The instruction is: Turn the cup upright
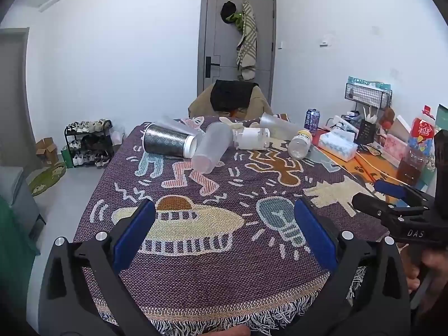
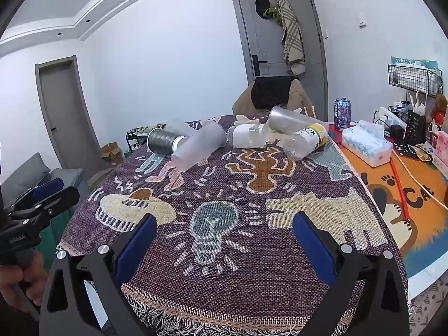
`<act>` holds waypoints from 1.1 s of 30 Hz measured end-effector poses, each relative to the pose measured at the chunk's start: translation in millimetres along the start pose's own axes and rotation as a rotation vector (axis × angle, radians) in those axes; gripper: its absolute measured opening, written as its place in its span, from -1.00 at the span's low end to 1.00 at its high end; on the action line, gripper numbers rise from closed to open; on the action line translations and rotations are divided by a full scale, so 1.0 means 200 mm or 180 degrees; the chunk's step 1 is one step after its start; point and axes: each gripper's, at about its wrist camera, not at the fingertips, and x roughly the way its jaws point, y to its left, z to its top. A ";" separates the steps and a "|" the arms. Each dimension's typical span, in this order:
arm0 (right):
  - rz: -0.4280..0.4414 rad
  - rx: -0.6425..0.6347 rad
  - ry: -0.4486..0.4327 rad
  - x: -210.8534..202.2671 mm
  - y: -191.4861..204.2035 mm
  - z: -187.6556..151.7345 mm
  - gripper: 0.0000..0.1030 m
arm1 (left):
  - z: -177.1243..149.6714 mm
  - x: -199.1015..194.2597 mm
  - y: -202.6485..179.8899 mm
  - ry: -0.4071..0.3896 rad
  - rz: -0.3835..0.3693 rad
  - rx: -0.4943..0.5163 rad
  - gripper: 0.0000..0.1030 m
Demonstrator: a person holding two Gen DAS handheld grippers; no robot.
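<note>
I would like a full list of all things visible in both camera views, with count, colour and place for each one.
blanket: 1, purple with figures, covers table
dark cup: 1, dark glitter, lying, far left
frosted cup: 1, translucent, lying, beside dark cup
white bottle: 1, lying, far middle
clear cup: 1, lying, behind bottles
yellow-cap bottle: 1, clear, lying, far right
can: 1, blue, upright, right
tissue box: 1, white-blue, orange mat
door: 1, grey, back wall
left gripper: 1, black, blue pads, open
right gripper: 1, same, open
</note>
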 end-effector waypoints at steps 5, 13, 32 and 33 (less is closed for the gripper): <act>-0.0004 0.0007 0.0000 0.00 0.00 0.00 0.85 | 0.01 -0.01 0.00 0.0000 -0.0024 0.0002 0.91; -0.0008 0.0004 -0.0010 0.00 0.00 0.00 0.85 | 0.01 -0.01 0.01 0.0000 -0.0030 0.0001 0.91; 0.0033 0.0041 -0.0016 0.02 0.00 0.01 0.85 | 0.04 0.00 -0.02 -0.0015 -0.0056 0.0051 0.91; 0.0041 0.0046 -0.0025 0.02 0.00 0.01 0.85 | 0.05 0.00 -0.02 -0.0015 -0.0064 0.0053 0.91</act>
